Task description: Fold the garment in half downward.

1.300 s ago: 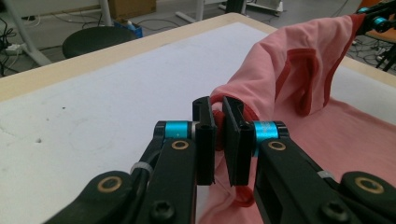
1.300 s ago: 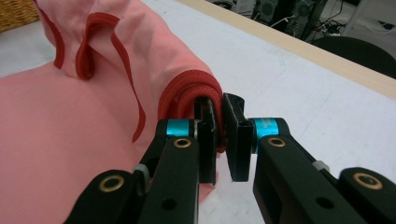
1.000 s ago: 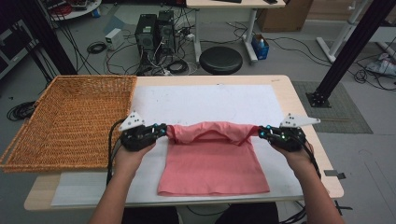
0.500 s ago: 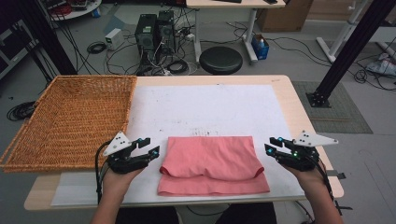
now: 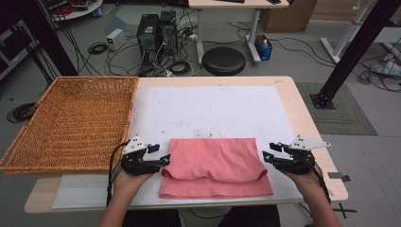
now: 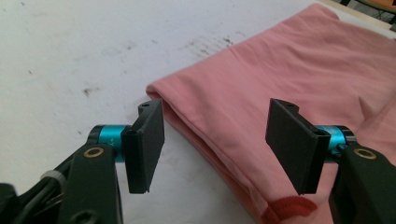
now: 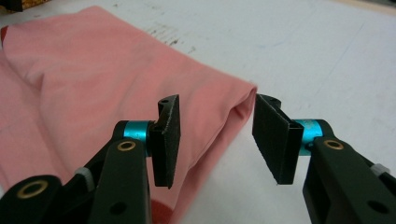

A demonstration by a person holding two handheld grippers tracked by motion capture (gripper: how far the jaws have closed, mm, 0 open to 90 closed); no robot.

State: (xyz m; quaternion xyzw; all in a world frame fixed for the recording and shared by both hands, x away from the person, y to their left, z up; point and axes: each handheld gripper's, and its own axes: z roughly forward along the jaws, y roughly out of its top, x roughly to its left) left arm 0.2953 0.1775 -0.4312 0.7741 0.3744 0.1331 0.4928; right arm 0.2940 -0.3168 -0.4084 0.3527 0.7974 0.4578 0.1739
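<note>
near the front edge of the table we've got the pink cloth [image 5: 215, 165] lying folded over on the white mat [image 5: 213, 109], top layer a bit shorter than the bottom one so a strip of the lower layer sticks out toward us. the wicker basket [image 5: 71, 120] sits at the table's left edge, well apart from the cloth.

both tongs have just been opening. left gripper [image 5: 161, 161] sits just beside the cloth's left fold, and in the left gripper view its pads [image 6: 147, 144] stand apart with nothing pinched, one over bare mat and one over the fabric [image 6: 261, 93]. right gripper [image 5: 268, 156] is the same story at the right fold: jaws apart, the rounded fold end [image 7: 240, 109] sitting in the gap but not squeezed.

what we think could go wrong from here:

- that fold is soft and puffy at both ends. if we close on it, a pad could catch just the top layer and the fold peels open when we lift.
- the left jaws straddle the cloth edge, so one pad is riding low over the mat. going lower could scrape or snag the mat and drag it.
- if one side grabs before the other, the cloth skews and the neat rectangle goes crooked.
- the layers aren't flush at the front, so another fold would probably carry that offset along.

the basket's rim looks tall enough to catch a drooping corner if the cloth heads that way.
</note>
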